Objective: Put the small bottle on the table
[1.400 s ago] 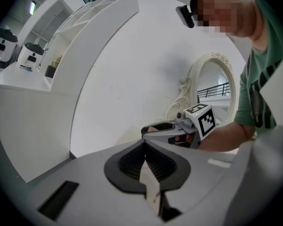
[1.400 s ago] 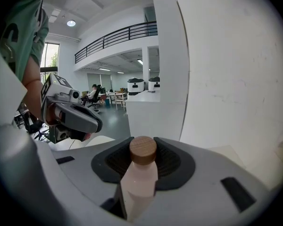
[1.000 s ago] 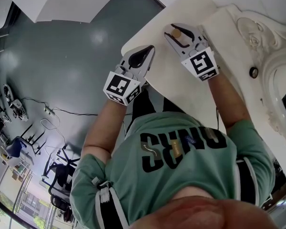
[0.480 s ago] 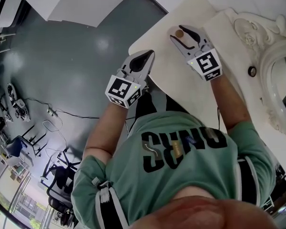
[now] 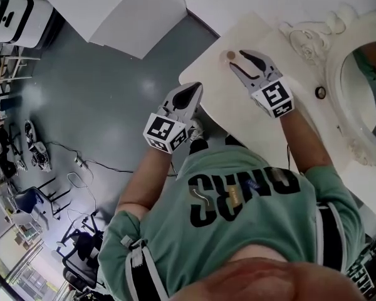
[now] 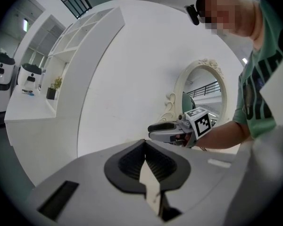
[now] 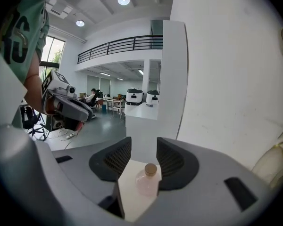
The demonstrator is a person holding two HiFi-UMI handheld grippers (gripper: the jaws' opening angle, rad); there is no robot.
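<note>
The small clear bottle (image 5: 230, 55) with a cork stopper stands upright on the cream table (image 5: 225, 105) near its far corner. In the right gripper view the bottle (image 7: 147, 180) shows low between the jaws, and neither pad touches it. My right gripper (image 5: 237, 57) (image 7: 144, 147) hangs above and just behind it; its jaws have just been opening wide, then easing in a little, and stand open. My left gripper (image 5: 196, 88) (image 6: 145, 142) is shut on nothing, over the table's near edge to the left.
An ornate white mirror frame (image 5: 338, 74) leans at the table's right side, with a small dark round knob (image 5: 320, 93) on the table in front of it. Grey floor (image 5: 113, 105) lies left of the table. A white wall (image 6: 132, 69) stands behind the table.
Both grippers have risen. The right jaws, around the bottle a second ago, have spread and drawn back, leaving it standing on the table past their tips.
</note>
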